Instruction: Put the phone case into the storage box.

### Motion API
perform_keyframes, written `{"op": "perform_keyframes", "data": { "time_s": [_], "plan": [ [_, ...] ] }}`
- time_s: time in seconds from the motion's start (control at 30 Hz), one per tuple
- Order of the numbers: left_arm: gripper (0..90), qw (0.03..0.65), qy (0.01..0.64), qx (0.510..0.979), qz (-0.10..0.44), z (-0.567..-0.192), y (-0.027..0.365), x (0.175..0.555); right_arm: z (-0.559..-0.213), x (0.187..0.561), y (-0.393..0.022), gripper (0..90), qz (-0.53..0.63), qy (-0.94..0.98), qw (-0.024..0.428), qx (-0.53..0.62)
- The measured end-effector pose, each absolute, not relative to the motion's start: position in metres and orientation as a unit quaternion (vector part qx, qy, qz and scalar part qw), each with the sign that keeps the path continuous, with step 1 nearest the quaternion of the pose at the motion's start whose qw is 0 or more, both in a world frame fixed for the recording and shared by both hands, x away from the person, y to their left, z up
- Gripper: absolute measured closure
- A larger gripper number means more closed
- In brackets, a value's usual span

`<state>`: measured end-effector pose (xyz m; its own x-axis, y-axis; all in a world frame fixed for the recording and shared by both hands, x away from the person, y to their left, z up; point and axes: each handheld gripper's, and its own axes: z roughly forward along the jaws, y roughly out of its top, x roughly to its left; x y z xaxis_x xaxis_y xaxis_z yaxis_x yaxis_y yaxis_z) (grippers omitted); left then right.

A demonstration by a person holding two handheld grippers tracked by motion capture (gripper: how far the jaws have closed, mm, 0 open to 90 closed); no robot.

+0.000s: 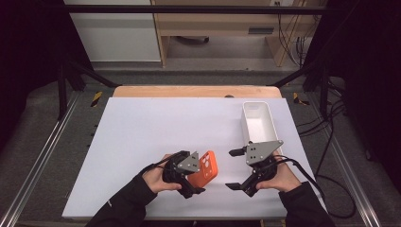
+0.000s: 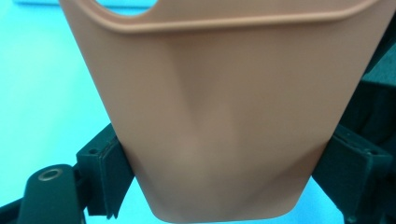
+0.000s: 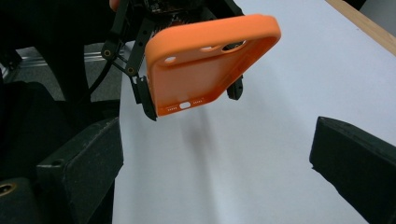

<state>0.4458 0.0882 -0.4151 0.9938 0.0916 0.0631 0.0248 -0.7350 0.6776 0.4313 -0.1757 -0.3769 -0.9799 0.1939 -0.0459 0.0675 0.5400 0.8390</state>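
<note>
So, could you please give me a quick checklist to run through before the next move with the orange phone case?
1. Left gripper clamped on the orange phone case: ok, the jaws pinch its sides in the left gripper view.
2. Case lifted off the white table: ok, a shadow lies beneath it in the right gripper view.
3. Right gripper open and empty: ok.
4. Right gripper apart from the case: ok, a gap shows in the high view.
5. White bin free of contents: cannot tell for its whole floor; the visible inside looks bare.
</note>
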Motion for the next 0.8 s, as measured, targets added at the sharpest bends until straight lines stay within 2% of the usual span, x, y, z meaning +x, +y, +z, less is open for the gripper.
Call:
{"op": "perform_keyframes", "data": {
  "time_s": [0.8],
  "plan": [
    [14.6,0.431,0.027,0.901,0.043,-0.401,0.09,0.445,-0.373,0.431,-0.171,3.8,0.51,0.855,0.053,0.072]
  ]
}}
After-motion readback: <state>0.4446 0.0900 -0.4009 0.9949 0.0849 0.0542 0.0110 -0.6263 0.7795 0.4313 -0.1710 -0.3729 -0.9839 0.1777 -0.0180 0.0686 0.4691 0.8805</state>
